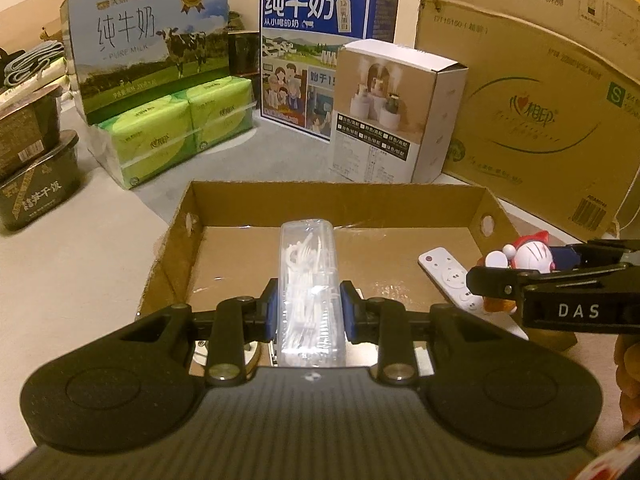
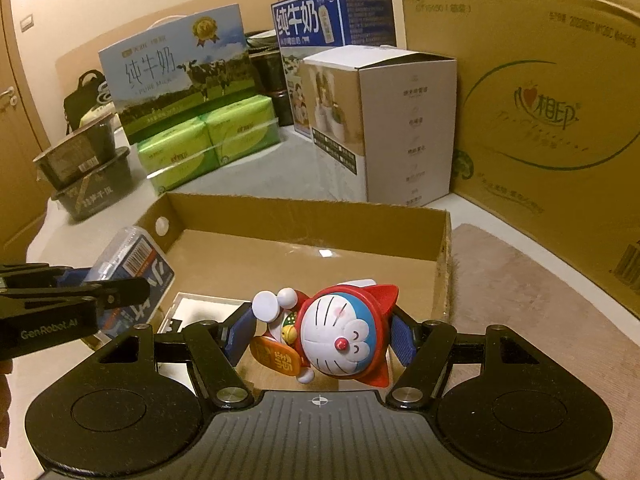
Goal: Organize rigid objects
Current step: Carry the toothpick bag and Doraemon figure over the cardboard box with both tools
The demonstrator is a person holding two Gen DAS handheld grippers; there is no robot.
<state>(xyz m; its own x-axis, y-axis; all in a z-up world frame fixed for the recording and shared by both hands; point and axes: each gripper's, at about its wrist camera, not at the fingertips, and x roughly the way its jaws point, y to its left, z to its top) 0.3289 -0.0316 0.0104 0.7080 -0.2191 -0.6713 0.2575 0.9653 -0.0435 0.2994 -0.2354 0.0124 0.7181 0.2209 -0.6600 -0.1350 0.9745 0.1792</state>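
Note:
My left gripper (image 1: pixel 308 312) is shut on a clear plastic floss-pick box (image 1: pixel 308 280) and holds it above the near edge of a shallow cardboard tray (image 1: pixel 336 194). The box also shows in the right wrist view (image 2: pixel 132 264). My right gripper (image 2: pixel 320 336) is shut on a Doraemon figurine (image 2: pixel 340 336) in a red hood, held over the tray's (image 2: pixel 304 212) near right part. The figurine shows in the left wrist view (image 1: pixel 528 256), at the right gripper's tip. A white remote (image 1: pixel 452 276) lies in the tray at right.
Behind the tray stand two milk cartons (image 1: pixel 152 40) (image 1: pixel 320 40), green tissue packs (image 1: pixel 180 128), a white humidifier box (image 1: pixel 396 116) and a big cardboard carton (image 1: pixel 540 100). Dark food tubs (image 1: pixel 36 172) stack at left. A brown mat (image 2: pixel 520 300) lies right of the tray.

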